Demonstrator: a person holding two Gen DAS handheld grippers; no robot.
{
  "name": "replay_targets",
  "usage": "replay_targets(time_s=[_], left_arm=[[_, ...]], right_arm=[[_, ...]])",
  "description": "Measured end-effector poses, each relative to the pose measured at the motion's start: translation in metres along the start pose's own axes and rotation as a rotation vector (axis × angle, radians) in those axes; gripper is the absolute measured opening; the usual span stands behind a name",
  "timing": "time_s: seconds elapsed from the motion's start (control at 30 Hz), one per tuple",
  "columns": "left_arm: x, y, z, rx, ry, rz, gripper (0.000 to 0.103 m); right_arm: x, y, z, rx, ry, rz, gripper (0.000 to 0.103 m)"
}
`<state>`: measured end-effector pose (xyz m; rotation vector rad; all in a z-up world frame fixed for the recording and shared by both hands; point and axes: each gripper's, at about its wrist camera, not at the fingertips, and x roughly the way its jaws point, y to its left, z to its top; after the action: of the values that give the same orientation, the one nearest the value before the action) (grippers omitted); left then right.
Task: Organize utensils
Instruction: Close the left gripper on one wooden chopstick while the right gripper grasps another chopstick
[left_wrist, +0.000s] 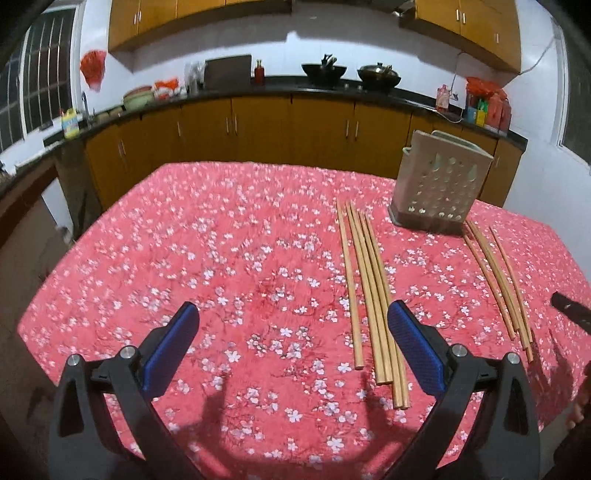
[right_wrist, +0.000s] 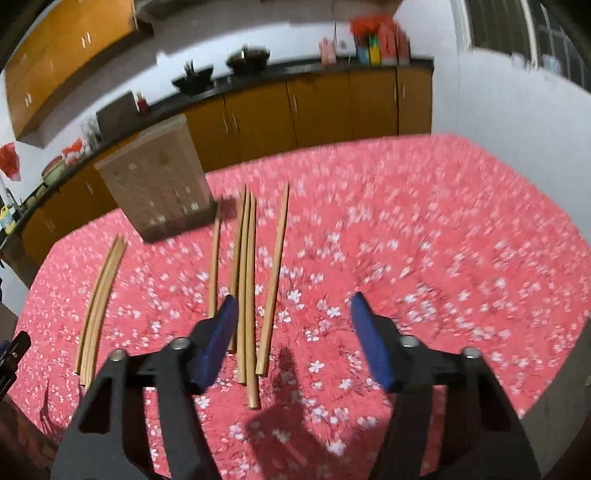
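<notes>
Two groups of wooden chopsticks lie on a red floral tablecloth (left_wrist: 221, 258). In the left wrist view, several chopsticks (left_wrist: 369, 277) lie just left of my left gripper's right finger, and a second bundle (left_wrist: 489, 269) lies further right. A beige perforated utensil holder (left_wrist: 439, 184) stands behind them. My left gripper (left_wrist: 291, 314) is open over bare cloth. In the blurred right wrist view, my right gripper (right_wrist: 293, 297) hovers open above the near ends of several chopsticks (right_wrist: 248, 258), its left finger over them. The other bundle (right_wrist: 98, 302) lies to the left, the holder (right_wrist: 155, 184) behind.
Kitchen cabinets and a dark countertop (left_wrist: 295, 88) with woks and bottles run behind the table. The table's far edge (left_wrist: 277, 166) lies beyond the holder. The tip of the other gripper (left_wrist: 569, 314) shows at the right edge of the left wrist view.
</notes>
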<state>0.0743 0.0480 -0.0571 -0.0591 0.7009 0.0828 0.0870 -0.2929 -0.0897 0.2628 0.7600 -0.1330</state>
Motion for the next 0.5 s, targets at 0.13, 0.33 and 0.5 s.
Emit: replay_targets(time_s=[0.13, 0.33, 0.5], left_arm=[[0.009, 0.0, -0.001, 0.008, 0.021, -0.015, 0.096], [0.028, -0.007, 0.0, 0.018, 0.079, -0.081, 0.071], [0.041, -0.018, -0.001, 0.038, 0.127, -0.133, 0.054]], right_arm=[[0.021, 0.002, 0.001, -0.004, 0.051, 0.01, 0.04], [0.044, 0.005, 0.004, -0.014, 0.103, 0.019, 0.032], [0.046, 0.005, 0.003, -0.05, 0.086, -0.003, 0.021]])
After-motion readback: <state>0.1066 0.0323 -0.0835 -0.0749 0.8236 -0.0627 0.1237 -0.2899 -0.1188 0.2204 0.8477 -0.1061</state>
